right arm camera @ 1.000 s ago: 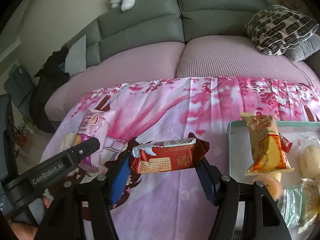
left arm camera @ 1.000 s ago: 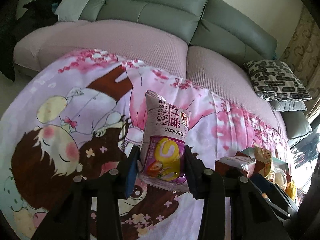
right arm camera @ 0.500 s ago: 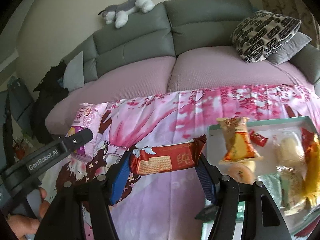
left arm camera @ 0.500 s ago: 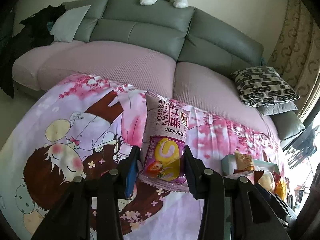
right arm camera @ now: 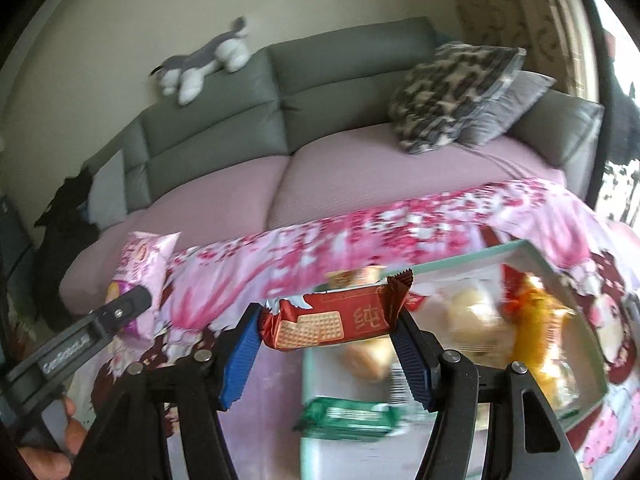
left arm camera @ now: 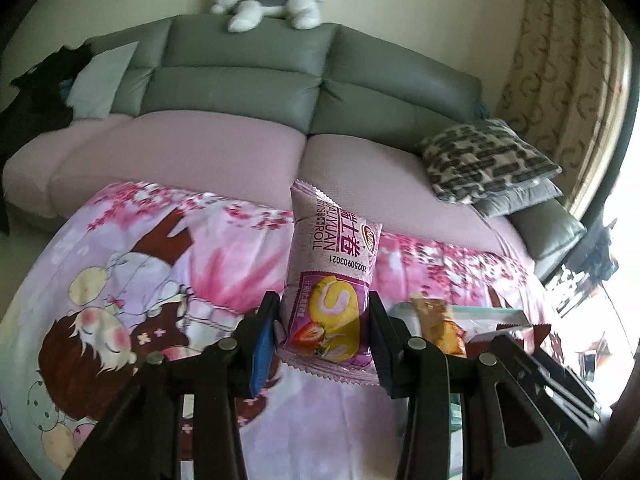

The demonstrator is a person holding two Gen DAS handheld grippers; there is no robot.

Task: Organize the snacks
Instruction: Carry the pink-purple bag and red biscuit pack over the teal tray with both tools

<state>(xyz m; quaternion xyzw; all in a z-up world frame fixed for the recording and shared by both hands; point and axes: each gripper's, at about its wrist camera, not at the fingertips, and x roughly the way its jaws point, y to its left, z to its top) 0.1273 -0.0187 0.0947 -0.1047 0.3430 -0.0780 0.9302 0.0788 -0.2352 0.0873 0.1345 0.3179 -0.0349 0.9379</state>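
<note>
- Our left gripper (left arm camera: 323, 332) is clamped on the upright pink Swiss roll packet (left arm camera: 330, 280), above the cartoon cloth (left arm camera: 120, 280); we keep it level.
- Our right gripper (right arm camera: 326, 340) pinches the red wafer packet (right arm camera: 332, 316) endwise over the tray (right arm camera: 592, 360); we lower it into a free gap, we judge.

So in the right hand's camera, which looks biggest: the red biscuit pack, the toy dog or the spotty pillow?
As they look in that view:
1. Spotty pillow
2. Red biscuit pack
3. Toy dog
The pack sits right at the camera and the other two are far back, so real sizes stay unsure.
</note>
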